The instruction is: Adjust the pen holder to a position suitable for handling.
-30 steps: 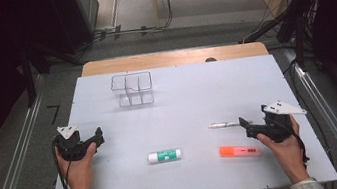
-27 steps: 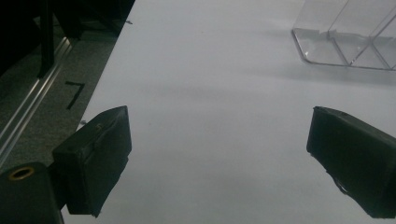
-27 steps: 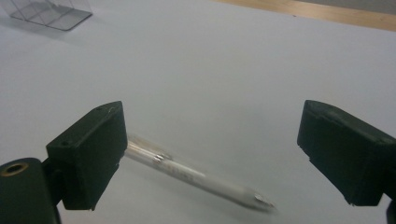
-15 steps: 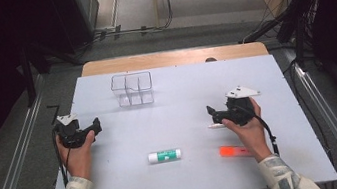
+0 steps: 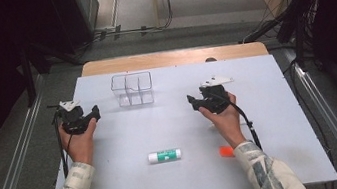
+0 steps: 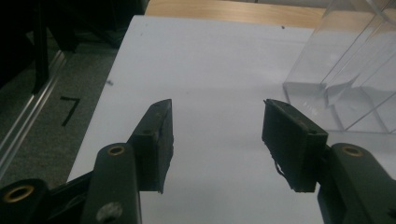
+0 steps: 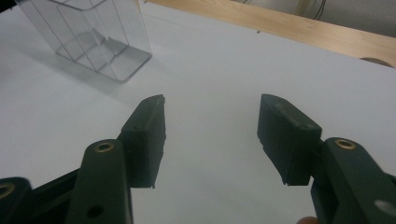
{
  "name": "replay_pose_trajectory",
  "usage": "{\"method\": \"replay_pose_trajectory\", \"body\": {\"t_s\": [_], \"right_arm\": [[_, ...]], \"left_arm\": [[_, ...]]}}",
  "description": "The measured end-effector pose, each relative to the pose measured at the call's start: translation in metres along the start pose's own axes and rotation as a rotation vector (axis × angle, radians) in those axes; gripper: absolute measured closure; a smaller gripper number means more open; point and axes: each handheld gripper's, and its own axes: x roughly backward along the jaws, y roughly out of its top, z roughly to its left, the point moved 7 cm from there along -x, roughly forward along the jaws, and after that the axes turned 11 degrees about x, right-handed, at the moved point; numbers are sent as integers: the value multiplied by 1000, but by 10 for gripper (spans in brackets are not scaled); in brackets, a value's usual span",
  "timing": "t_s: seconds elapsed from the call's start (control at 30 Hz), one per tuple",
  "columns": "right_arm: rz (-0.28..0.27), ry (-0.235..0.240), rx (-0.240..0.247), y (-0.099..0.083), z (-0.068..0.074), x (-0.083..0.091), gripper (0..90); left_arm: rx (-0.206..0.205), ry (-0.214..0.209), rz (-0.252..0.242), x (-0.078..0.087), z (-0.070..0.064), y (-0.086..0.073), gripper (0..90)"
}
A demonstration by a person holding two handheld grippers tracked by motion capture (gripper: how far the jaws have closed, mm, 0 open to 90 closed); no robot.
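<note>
- R gripper (image 5: 194,102) has moved since 1 s ago, from the table's right edge by the orange marker (image 5: 225,151) inward and forward to mid-right. It's now well apart from the marker, with the forearm lying over part of it.
- The white pen it hovered by 0.5 s ago is prob. under the R hand now; can't tell.
- R jaws are wide apart w/ nothing btwn them. In the right gripper view, bare white table (image 7: 224,60) shows in the gap and the clear divided bin (image 7: 93,37) sits ahead to upper left.
- My read: no pick made yet. R is travelling empty or re-aiming, so sorting hasn't begun.
- L gripper (image 5: 94,113) has barely shifted and sits near the table's left edge. Its jaws are spread wide too and hold nothing; the bin wall (image 6: 345,70) is just ahead to its right.
- Items: glue stick (image 5: 164,155) is unmoved, lying flat front-centre, apart from both grippers. The bin (image 5: 133,88) is at back-centre btwn the two grippers and looks empty.
- Pose: both hands low over the table w/ palms down. L jaws point inward-right toward the bin and R jaws point left toward it. Forearms come in from the near edge, R angled inward.
</note>
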Motion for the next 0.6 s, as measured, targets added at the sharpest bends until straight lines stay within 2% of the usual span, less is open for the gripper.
{"method": "replay_pose_trajectory", "body": {"t_s": [0.1, 0.13, 0.23, 0.4, 0.53, 0.6], "right_arm": [[-7, 11, -18, 5, 1, -5, 429], [-6, 25, -29, 9, 3, -11, 466], [2, 29, -20, 16, 8, -20, 524], [5, 49, 7, 33, 19, -37, 685], [15, 70, 25, 43, 30, -53, 871], [28, 78, 32, 45, 33, -63, 883]], "left_arm": [[-21, 5, 11, -7, -6, 3, 463], [-36, 13, 23, -13, -9, 4, 496], [-37, 16, 33, -22, -11, 7, 566], [-52, 0, 49, -37, -18, 15, 712], [-63, -11, 54, -45, -25, 21, 821], [-69, -22, 50, -48, -29, 24, 892]]}}
